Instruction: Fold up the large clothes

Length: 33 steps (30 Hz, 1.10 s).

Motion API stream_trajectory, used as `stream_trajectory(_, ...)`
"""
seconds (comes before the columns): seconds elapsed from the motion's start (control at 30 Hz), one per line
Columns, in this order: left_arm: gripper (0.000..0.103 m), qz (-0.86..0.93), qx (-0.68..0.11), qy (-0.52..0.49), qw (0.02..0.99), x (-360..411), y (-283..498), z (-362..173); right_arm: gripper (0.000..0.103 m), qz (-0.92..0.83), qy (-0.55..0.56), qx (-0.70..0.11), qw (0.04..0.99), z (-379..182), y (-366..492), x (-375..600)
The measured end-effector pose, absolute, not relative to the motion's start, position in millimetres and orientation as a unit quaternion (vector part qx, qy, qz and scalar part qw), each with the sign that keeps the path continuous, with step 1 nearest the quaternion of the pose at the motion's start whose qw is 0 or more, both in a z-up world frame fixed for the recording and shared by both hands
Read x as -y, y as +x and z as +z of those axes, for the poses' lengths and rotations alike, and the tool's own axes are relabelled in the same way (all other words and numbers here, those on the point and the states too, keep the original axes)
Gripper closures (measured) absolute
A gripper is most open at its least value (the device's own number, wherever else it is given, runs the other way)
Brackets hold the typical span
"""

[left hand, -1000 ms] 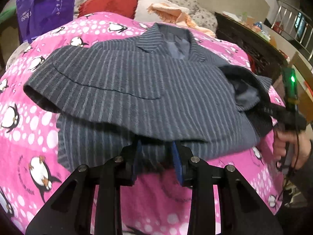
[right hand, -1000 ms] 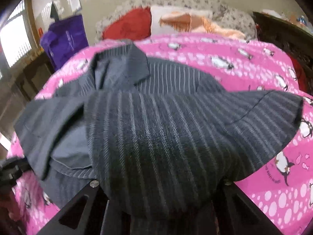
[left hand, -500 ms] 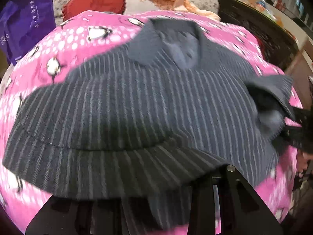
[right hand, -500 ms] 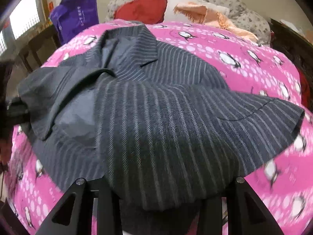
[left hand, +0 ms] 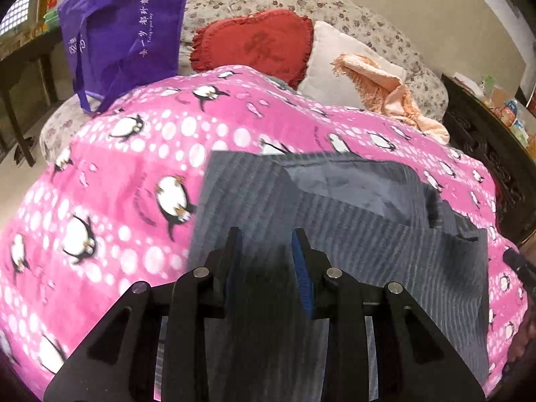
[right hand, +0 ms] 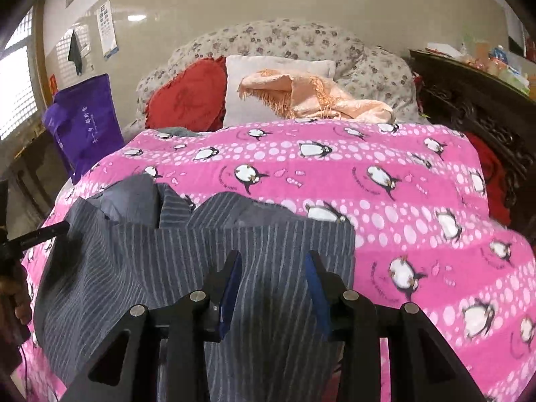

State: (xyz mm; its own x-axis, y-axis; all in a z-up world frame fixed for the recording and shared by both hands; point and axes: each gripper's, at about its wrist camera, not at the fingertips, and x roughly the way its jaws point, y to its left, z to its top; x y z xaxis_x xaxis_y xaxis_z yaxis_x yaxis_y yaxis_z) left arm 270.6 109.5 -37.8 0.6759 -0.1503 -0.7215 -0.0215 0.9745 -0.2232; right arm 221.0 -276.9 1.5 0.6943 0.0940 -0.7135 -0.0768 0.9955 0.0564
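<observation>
A dark grey pinstriped jacket (left hand: 368,234) lies folded into a rough rectangle on a pink penguin blanket (left hand: 134,167), with a patch of its plain lining facing up at the far edge. My left gripper (left hand: 266,244) sits over the near left part, its blue pads closed on dark bunched cloth. In the right wrist view the jacket (right hand: 134,268) fills the lower left. My right gripper (right hand: 273,261) hovers over it with its pads apart, the striped cloth lying flat beneath them and not pinched.
At the head of the bed lie a red heart cushion (left hand: 261,43), a white pillow and a peach fringed scarf (left hand: 385,90). A purple bag (left hand: 124,33) stands at the left. Dark carved wooden furniture (right hand: 469,100) runs along the right side.
The jacket's lower half, which draped over both grippers, now lies folded forward on the bed. Both grippers moved toward the head of the bed. The right jaws widened and let the cloth go.
</observation>
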Motion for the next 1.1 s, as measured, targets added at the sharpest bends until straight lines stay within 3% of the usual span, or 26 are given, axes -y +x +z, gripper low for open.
stream_trajectory(0.23,0.073,-0.045,-0.420,-0.088,0.902,-89.3,268.3,-82.7,0.065,0.116,0.013,-0.410,0.905,-32.7,224.4,223.0)
stream_trajectory(0.4,0.069,-0.062,-0.397,-0.097,0.910,-92.2,254.3,-94.9,0.062,0.106,0.018,-0.436,0.893,-89.0,249.3,231.7)
stream_trajectory(0.6,0.065,-0.091,-0.415,-0.123,0.897,-101.9,254.2,-91.6,0.063,0.110,0.043,-0.429,0.896,-80.1,238.5,243.2)
stream_trajectory(0.77,0.065,-0.092,-0.391,-0.130,0.907,-135.5,187.7,-49.4,0.062,0.086,-0.006,-0.398,0.913,-35.5,177.6,248.3)
stream_trajectory(0.83,0.044,-0.081,-0.378,-0.137,0.912,-150.9,148.4,-40.1,0.062,0.095,-0.029,-0.383,0.918,-21.7,149.2,245.3)
stream_trajectory(0.87,0.041,-0.074,-0.375,-0.142,0.913,-156.0,128.4,-38.7,0.062,0.105,-0.038,-0.376,0.920,-15.8,131.5,241.2)
stream_trajectory(1.0,0.041,-0.087,-0.358,-0.122,0.922,-140.4,84.3,-38.8,0.060,0.141,-0.070,-0.375,0.914,-19.4,91.7,219.7)
stream_trajectory(1.1,0.041,-0.103,-0.378,-0.090,0.916,-119.2,77.2,-58.0,0.059,0.144,-0.063,-0.423,0.892,-55.1,88.6,216.0)
